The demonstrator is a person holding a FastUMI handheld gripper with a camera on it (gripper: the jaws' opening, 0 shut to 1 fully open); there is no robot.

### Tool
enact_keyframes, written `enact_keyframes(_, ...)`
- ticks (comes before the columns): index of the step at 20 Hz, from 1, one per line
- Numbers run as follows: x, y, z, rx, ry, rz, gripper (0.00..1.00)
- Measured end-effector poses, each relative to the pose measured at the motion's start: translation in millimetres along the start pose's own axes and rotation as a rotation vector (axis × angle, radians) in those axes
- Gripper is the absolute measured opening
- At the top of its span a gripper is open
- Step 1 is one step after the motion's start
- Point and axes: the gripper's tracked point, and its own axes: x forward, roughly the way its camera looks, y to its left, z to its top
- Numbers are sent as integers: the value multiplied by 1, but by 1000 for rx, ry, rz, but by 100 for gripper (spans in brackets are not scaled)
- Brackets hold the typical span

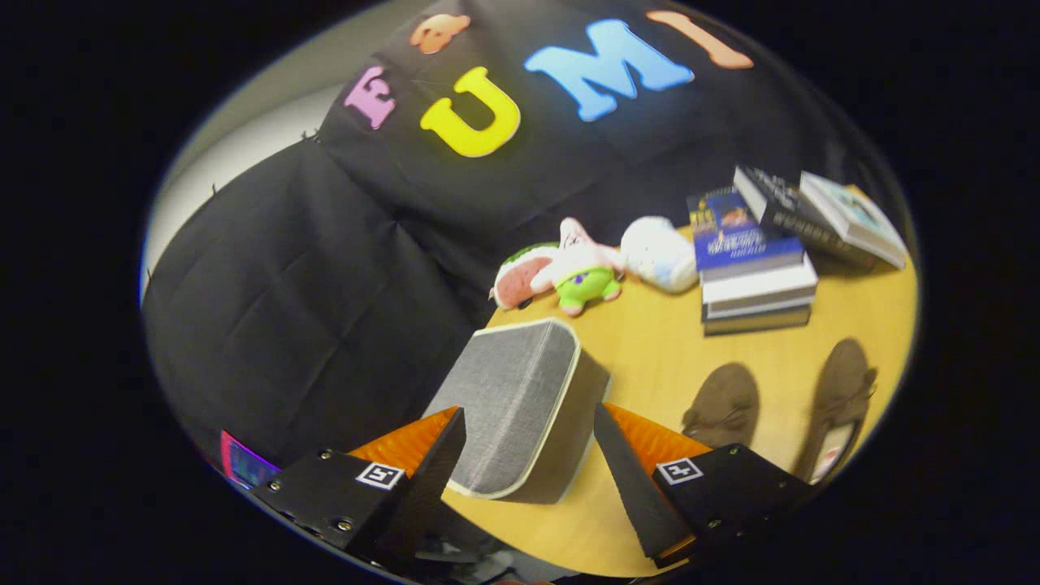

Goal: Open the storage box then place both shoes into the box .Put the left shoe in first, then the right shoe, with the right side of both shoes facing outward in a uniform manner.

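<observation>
grey fabric storage box sits closed at the near corner of the desk, between and just ahead of the fingers of the tool, which is spread wide and grips nothing. two brown shoes lie side by side beyond the right finger. plush toys and stacked books line the far edge.
</observation>
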Motion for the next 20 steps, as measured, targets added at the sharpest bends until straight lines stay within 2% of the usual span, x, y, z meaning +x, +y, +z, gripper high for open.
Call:
enact_keyframes(5,31,-7,-32,263,123,153,96)
enact_keyframes(9,52,-16,-49,449,163,226,96)
enact_keyframes(14,74,-20,-63,493,189,293,96)
enact_keyframes(18,77,-10,-57,567,162,377,96)
enact_keyframes(20,77,-7,-62,581,166,406,82)
